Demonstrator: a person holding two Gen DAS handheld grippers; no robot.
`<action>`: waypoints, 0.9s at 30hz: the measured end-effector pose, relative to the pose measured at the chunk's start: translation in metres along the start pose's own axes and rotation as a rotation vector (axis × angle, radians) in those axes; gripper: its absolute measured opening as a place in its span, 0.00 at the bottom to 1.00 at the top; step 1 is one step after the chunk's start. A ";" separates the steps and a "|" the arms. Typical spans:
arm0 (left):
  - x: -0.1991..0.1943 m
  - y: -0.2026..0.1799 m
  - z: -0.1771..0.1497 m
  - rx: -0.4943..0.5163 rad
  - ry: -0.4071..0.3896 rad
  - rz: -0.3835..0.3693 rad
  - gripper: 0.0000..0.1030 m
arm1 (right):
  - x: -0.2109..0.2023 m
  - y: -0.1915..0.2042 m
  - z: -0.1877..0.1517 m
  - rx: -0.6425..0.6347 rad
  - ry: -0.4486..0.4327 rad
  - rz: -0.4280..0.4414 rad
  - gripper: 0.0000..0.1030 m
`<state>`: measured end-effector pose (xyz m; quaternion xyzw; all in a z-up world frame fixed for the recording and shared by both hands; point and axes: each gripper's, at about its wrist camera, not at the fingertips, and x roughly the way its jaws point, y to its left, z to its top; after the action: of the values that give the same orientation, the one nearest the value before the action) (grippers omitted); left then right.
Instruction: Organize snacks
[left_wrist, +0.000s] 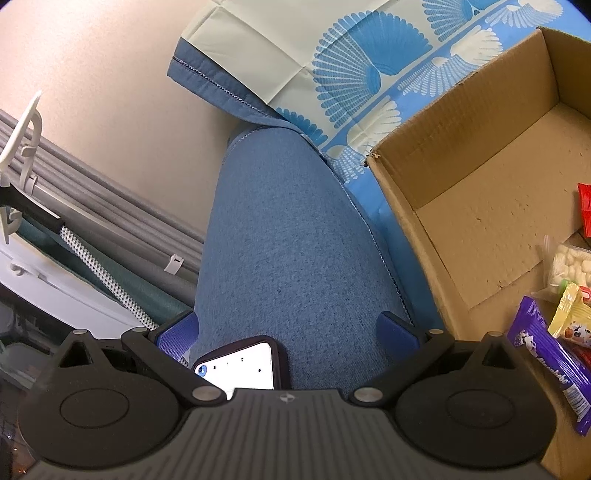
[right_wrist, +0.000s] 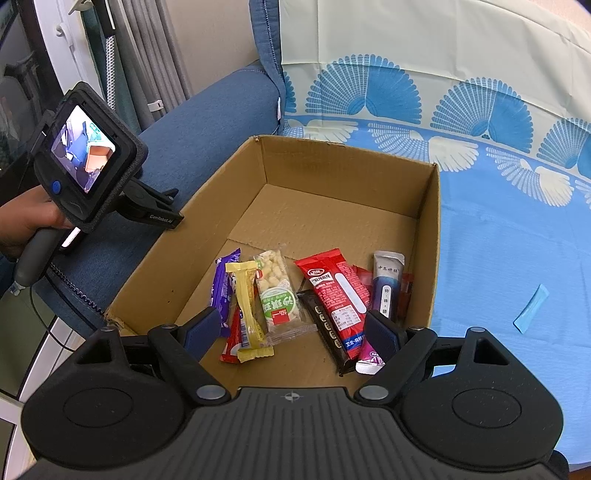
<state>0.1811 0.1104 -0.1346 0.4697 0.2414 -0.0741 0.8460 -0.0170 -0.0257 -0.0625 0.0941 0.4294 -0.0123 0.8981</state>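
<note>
open brown cardboard box (right_wrist: 424, 221) holding wrapped snacks; red foil snack bar (right_wrist: 338, 291) lain at 12 o'clock of right gripper (right_wrist: 291, 330), long axis 11-to-5; right nearer; both grippers wide open, empty; left gripper (left_wrist: 288, 328) held over blue fabric armrest (left_wrist: 280, 229).

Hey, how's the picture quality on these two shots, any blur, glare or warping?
Left wrist view: strong fisheye bending of the cardboard box edges and dark corners; the sofa armrest is sharp. Right wrist view: even, soft lighting, snack labels readable, faint glare on the red snack bar, curved tablecloth pattern.
</note>
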 end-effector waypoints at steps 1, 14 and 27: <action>0.001 0.000 0.000 0.003 -0.001 -0.001 1.00 | 0.000 0.000 0.000 -0.001 0.000 0.001 0.84; -0.019 -0.016 0.055 0.020 -0.118 -0.009 1.00 | -0.009 -0.021 0.004 0.041 -0.037 -0.011 0.84; -0.123 -0.077 0.152 0.005 -0.234 -0.215 1.00 | -0.072 -0.131 -0.021 0.198 -0.184 -0.129 0.86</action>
<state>0.0981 -0.0706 -0.0665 0.4313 0.1900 -0.2192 0.8543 -0.0922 -0.1552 -0.0404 0.1530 0.3471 -0.1209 0.9173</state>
